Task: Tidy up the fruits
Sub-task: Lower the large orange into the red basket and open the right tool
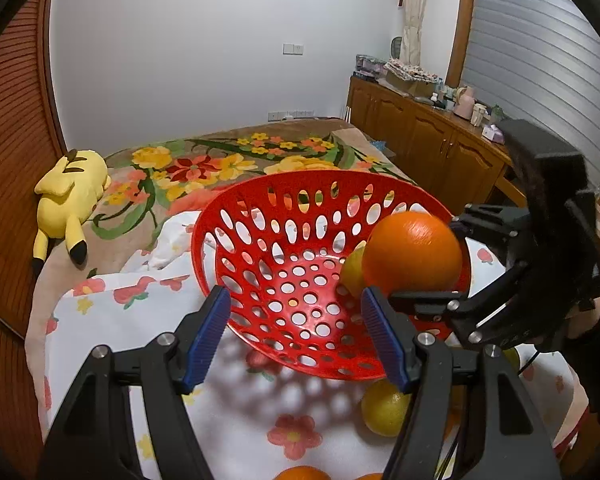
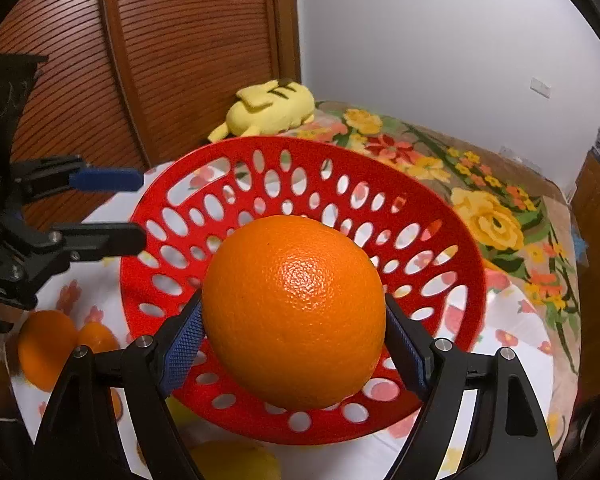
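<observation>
Right gripper [image 2: 294, 336]: angled downward, blue pads clamped on large orange [image 2: 294, 312], held over red basket [image 2: 470, 248]
Left gripper [image 1: 296, 332]: angled downward, jaws apart, nothing between; basket's near rim just ahead
Lemon [image 1: 352, 274]: in basket, behind the orange
Other lemon [image 1: 384, 408]: on floral cloth [image 1: 140, 320], beside left gripper's right finger
Writing: none legible

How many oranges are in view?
3: one orange gripped in the right tool over the red basket, two oranges on the cloth beside it; more may be hidden.
</observation>
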A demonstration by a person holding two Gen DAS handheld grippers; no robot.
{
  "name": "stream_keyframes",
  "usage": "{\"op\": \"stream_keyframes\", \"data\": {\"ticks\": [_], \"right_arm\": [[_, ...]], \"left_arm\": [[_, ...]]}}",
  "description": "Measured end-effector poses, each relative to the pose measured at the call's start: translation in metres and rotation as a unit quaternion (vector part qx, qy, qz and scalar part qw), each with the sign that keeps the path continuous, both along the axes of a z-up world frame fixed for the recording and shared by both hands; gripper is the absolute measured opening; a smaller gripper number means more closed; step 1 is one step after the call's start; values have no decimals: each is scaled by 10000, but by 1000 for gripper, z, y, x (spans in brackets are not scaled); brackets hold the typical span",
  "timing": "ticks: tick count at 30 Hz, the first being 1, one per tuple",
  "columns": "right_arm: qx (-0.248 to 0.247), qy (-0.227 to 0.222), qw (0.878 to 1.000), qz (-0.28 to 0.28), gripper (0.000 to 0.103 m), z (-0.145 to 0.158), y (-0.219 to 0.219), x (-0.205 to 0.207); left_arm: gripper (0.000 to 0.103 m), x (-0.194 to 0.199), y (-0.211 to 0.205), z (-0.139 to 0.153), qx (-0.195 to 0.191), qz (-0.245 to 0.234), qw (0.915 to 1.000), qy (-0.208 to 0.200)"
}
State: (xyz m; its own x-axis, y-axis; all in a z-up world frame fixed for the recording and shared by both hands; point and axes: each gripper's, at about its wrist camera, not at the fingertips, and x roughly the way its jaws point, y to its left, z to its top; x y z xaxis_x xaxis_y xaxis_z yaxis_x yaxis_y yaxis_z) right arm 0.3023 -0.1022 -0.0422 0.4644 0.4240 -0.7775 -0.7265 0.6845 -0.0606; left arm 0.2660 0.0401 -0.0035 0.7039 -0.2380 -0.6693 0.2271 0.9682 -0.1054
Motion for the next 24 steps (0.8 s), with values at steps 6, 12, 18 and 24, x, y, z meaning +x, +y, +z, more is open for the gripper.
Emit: {"op": "stream_keyframes", "data": {"ticks": [6,12,18,24], "right_arm": [[-168,144,9997,105,84,-10,8,-3],[-279,114,9995,30,85,-12,12,-3],[101,-5,9999,-10,89,5,8,-4],[289,-237,9992,-150,89,26,-1,-6]], "left_arm": [[68,-6,4,1,-19,23,10000,-40],[68,-12,11,2,-58,69,9999,-64],[68,-17,14,2,-76,92,9999,-62],[68,-23,17,1,-89,131,9999,-59]]}}
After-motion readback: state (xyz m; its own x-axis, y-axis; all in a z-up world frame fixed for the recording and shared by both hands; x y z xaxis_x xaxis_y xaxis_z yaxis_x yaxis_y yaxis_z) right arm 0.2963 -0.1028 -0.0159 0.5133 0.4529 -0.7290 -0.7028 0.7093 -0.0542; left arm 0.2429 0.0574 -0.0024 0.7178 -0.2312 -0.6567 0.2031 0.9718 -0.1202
